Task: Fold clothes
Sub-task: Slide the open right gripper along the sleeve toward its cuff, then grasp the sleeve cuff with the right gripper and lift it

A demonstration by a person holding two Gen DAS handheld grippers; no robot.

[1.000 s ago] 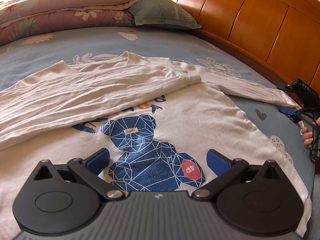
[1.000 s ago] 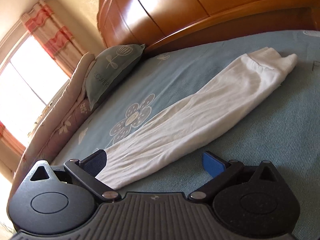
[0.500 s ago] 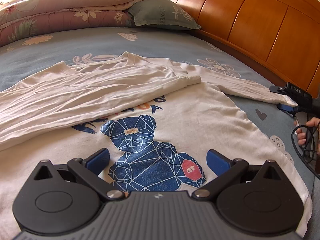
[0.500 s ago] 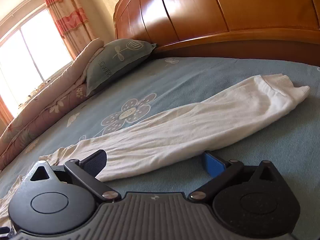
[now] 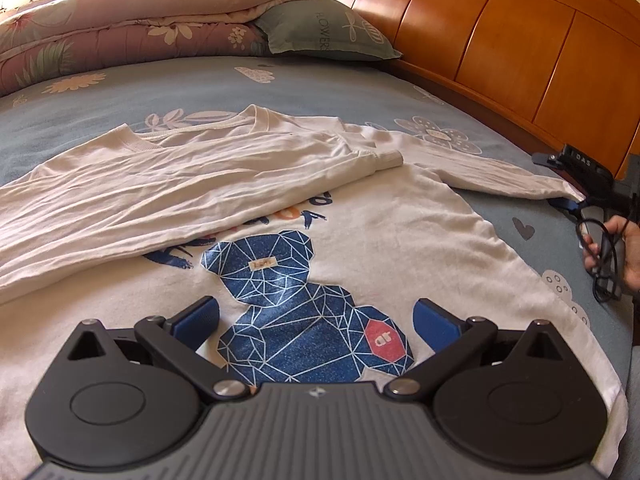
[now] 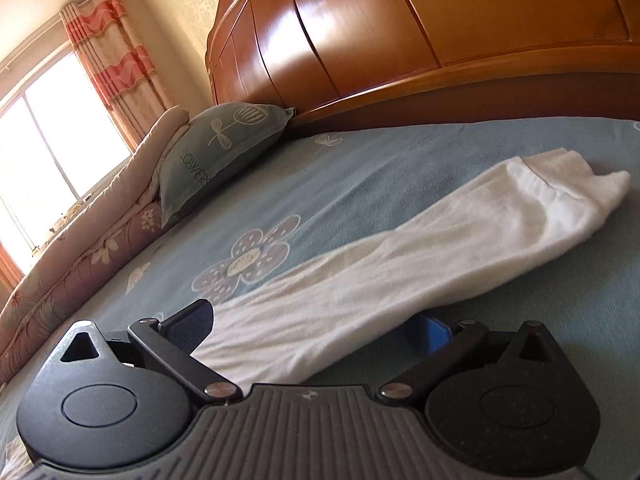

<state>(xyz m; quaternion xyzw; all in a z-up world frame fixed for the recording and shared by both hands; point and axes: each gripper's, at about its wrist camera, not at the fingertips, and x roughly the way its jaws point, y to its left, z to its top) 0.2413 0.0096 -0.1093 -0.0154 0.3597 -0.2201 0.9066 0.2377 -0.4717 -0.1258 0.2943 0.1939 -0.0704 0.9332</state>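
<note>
Lying flat on the bed [image 5: 320,80], the white shirt [image 5: 400,240] has one sleeve [image 5: 180,192] folded across; right gripper [image 6: 316,328] straddles the outstretched sleeve [image 6: 400,264], fingers wide for grasping; left gripper [image 5: 316,316] hovers, fingers wide.

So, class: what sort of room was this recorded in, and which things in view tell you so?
Most likely a bedroom: a bed with a blue flowered sheet, a wooden headboard, and a pillow beside a folded quilt.

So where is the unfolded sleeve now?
In the right wrist view the sleeve lies on the blue bedsheet, between the open right gripper's fingers.
</note>
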